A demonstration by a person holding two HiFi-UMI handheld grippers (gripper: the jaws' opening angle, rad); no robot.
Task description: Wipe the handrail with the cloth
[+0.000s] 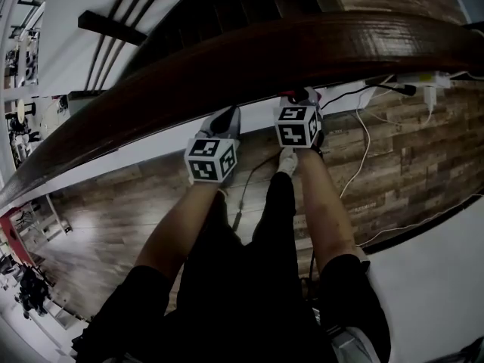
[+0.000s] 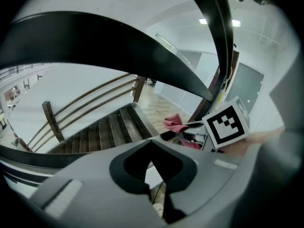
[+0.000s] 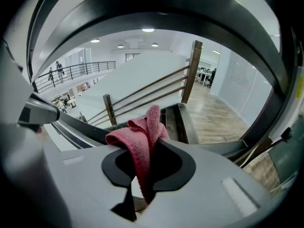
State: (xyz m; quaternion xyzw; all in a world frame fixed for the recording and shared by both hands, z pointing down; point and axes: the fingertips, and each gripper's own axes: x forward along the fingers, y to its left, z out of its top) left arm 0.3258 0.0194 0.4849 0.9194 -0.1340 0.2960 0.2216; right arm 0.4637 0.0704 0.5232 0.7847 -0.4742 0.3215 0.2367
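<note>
Now gripping the pink cloth (image 3: 142, 144) tight in the right gripper (image 3: 142, 198), just under the handrail (image 1: 227, 63), seemingly not touching it; holding the left gripper (image 2: 159, 198) closed, empty. Risking cloth slipping out when rubbing, being pinched by one thin fold.

This was the stair landing of a large, open office-type building. A curved dark wooden handrail (image 1: 249, 55) ran above a flight of wooden stairs (image 2: 102, 132) with post-and-rail balustrades (image 3: 156, 91). The floor (image 1: 408, 165) was wood plank, with a power strip (image 1: 423, 79) and white cables (image 1: 367, 138) lying on it. Beyond the stairwell stood white walls (image 3: 137, 75), recessed ceiling lights (image 3: 148, 30), an upper balcony with a black railing (image 3: 80, 72) where people (image 3: 59, 69) stood, and what looked like desks (image 3: 205, 76) down a corridor
</note>
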